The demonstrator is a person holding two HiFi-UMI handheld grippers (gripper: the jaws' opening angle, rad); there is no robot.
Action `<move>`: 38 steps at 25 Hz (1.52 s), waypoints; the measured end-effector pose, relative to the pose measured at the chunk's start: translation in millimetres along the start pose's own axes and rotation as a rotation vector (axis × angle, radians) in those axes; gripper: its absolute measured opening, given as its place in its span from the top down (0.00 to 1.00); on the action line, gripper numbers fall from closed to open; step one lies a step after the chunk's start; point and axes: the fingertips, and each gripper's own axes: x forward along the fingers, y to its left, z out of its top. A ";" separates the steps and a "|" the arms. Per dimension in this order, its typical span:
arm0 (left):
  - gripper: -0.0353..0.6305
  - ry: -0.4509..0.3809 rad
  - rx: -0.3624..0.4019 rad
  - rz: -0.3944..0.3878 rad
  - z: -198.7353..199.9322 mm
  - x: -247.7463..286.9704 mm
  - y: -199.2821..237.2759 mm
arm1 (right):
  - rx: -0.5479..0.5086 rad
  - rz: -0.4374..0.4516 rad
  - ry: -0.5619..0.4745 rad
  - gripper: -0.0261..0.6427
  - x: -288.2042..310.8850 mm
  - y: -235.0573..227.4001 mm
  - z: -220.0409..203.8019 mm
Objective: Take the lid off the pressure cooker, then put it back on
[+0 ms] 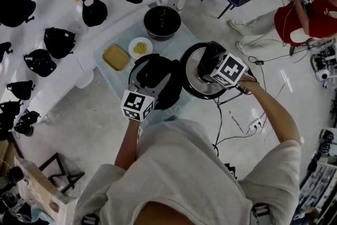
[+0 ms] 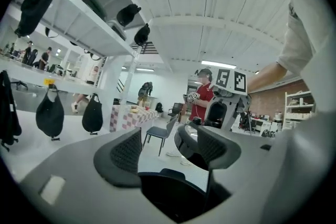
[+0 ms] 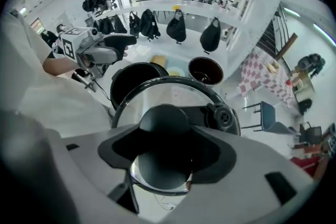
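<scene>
The black pressure cooker (image 1: 169, 93) stands open on the small table (image 1: 105, 74), its dark inside (image 3: 137, 80) showing in the right gripper view. My right gripper (image 1: 208, 63) (image 3: 167, 150) points steeply down and is shut on the black knob (image 3: 165, 122) of the glass lid (image 1: 199, 89) (image 3: 176, 93). The lid hangs off the cooker's right side, partly past the table edge. Over the cooker, my left gripper (image 1: 152, 74) (image 2: 168, 150) is roughly level and open, with nothing between its pads (image 2: 126, 153).
A second dark pot (image 1: 162, 21), a white plate of food (image 1: 140, 48) and a yellow block (image 1: 116, 57) share the table behind the cooker. Black bags (image 1: 93, 10) hang along the white shelf at left. Cables (image 1: 231, 124) lie on the floor; a seated person in red (image 1: 310, 18) is far right.
</scene>
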 end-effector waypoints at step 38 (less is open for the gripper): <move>0.46 0.123 0.031 0.073 2.5 29.2 -17.9 | 0.289 0.015 0.072 0.56 223.9 -75.9 -101.8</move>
